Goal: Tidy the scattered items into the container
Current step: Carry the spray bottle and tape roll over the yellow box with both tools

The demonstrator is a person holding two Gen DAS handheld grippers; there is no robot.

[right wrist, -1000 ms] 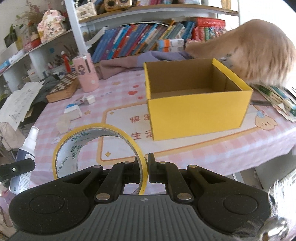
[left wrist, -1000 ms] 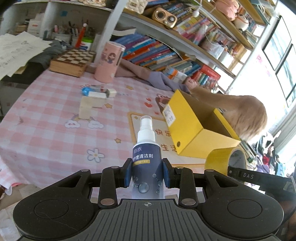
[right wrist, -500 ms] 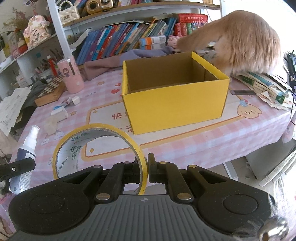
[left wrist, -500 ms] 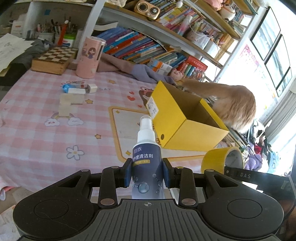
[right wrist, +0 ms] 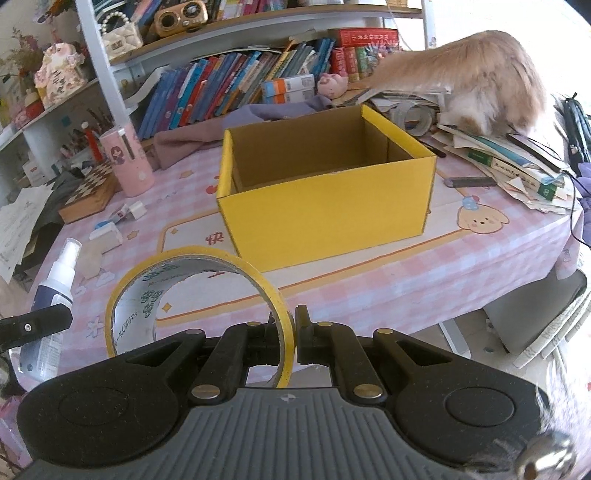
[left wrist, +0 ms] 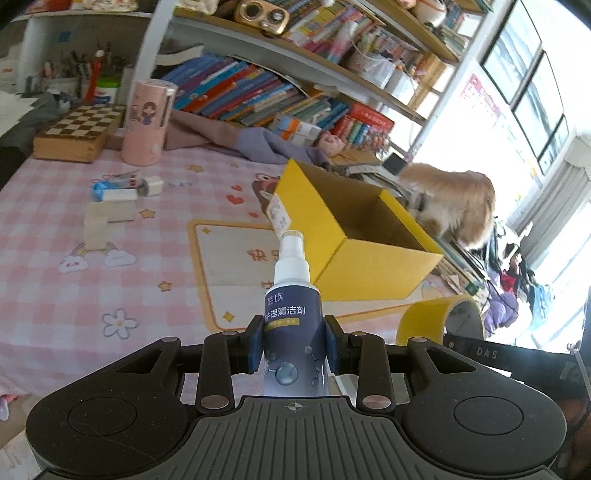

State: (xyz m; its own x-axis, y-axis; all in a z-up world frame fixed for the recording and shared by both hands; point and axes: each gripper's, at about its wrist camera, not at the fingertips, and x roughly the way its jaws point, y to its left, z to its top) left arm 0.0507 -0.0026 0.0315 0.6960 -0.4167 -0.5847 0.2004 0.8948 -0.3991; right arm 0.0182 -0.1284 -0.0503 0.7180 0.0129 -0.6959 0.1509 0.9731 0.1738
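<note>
Now left tool [left wrist: 293, 343] grips spray bottle [left wrist: 291, 295]; right tool [right wrist: 295, 332] pinches tape roll [right wrist: 192, 291].

A table with a pink checked cloth [right wrist: 424, 280] fills the near part of the room, and behind it, on the far side, white shelves [right wrist: 229, 35] hold rows of coloured books [left wrist: 236, 92], a small golden radio [right wrist: 175, 13] and some ornaments. On the right there are large windows [left wrist: 535, 92] with strong daylight, and a grey curtain [left wrist: 554, 206] hangs beside them. A furry orange animal [right wrist: 480, 66] stands on a pile of papers [right wrist: 517, 158] at the far right of the table.
</note>
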